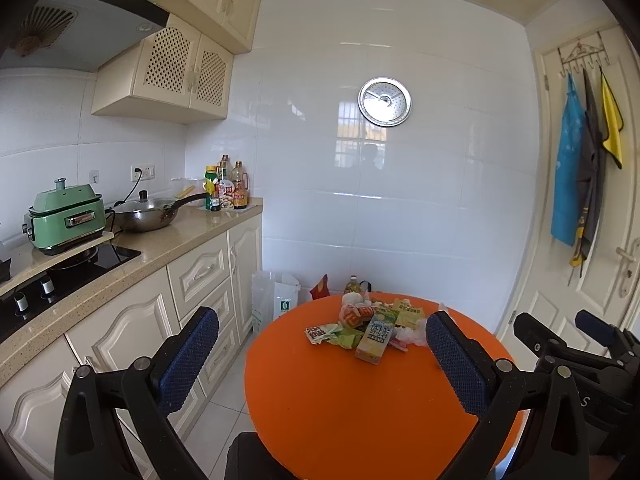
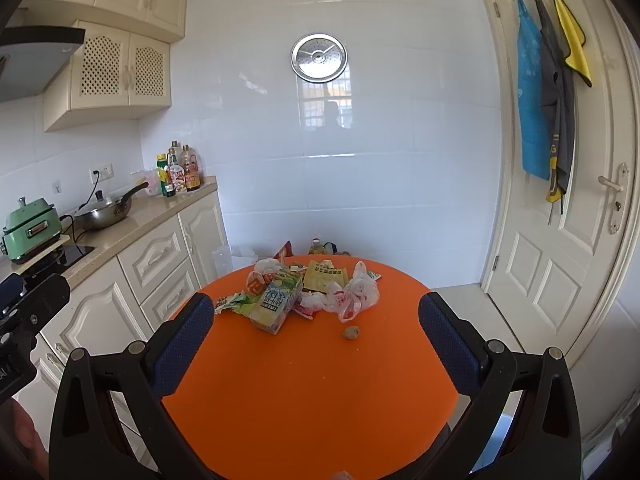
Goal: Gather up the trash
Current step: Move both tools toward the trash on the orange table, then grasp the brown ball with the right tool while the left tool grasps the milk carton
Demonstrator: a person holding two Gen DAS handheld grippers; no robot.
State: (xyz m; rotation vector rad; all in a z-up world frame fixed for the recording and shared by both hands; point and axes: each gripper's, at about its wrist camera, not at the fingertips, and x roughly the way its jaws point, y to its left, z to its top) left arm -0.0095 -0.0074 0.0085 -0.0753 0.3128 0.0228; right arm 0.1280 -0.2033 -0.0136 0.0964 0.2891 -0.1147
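Note:
A heap of trash lies on the far half of a round orange table (image 1: 340, 408) (image 2: 304, 392): a yellow-green drink carton (image 1: 374, 339) (image 2: 277, 304), green snack wrappers (image 1: 324, 333) (image 2: 232, 302), a yellow packet (image 2: 322, 278) and crumpled white and red plastic bags (image 2: 356, 294). A small brown crumb (image 2: 351, 332) rests alone nearer to me. My left gripper (image 1: 322, 334) hangs open over the table's near left side, short of the heap. My right gripper (image 2: 316, 318) is open too, with nothing between its fingers. The right gripper (image 1: 568, 334) shows at the left wrist view's right edge.
A kitchen counter (image 1: 160, 244) with a green cooker (image 1: 66, 216), a pan (image 1: 148, 214) and bottles (image 1: 228, 188) runs along the left. White bags (image 1: 276, 300) stand on the floor behind the table. A white door (image 2: 560, 220) with hanging cloths is on the right.

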